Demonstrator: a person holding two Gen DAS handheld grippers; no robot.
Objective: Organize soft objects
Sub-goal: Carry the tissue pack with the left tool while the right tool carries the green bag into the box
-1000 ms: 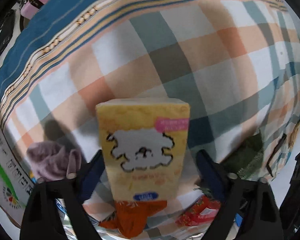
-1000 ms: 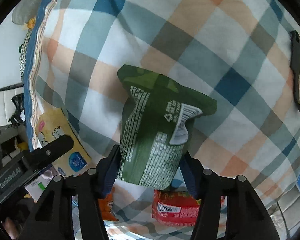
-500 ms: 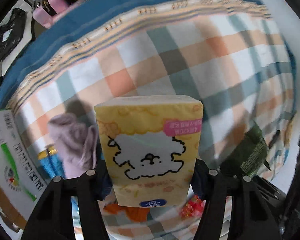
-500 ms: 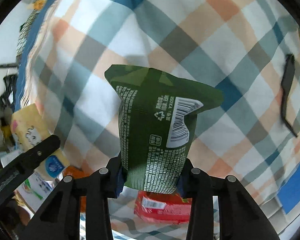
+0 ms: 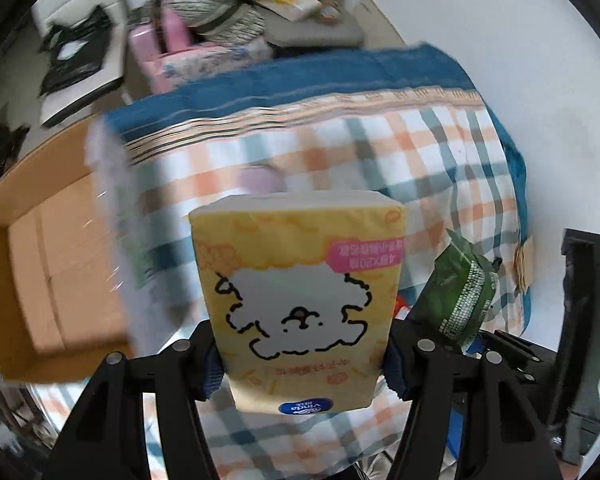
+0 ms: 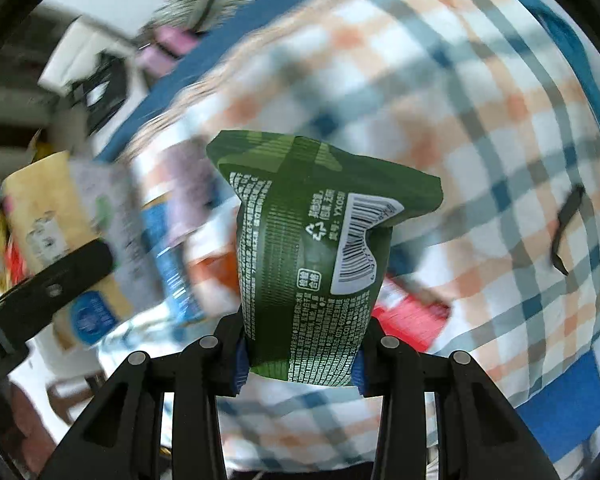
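My left gripper is shut on a yellow tissue pack with a white dog drawing, held above the plaid bed. My right gripper is shut on a green snack bag with a barcode, also lifted. The green bag also shows in the left wrist view at the right, and the tissue pack shows in the right wrist view at the left, blurred.
An open cardboard box stands left of the bed. A red packet, an orange packet and a purple cloth lie on the plaid blanket. Clutter and a chair sit beyond the bed.
Both grippers have lifted their items higher and pulled back from the bed. The views tilted up, so the cardboard box and room clutter came into sight.
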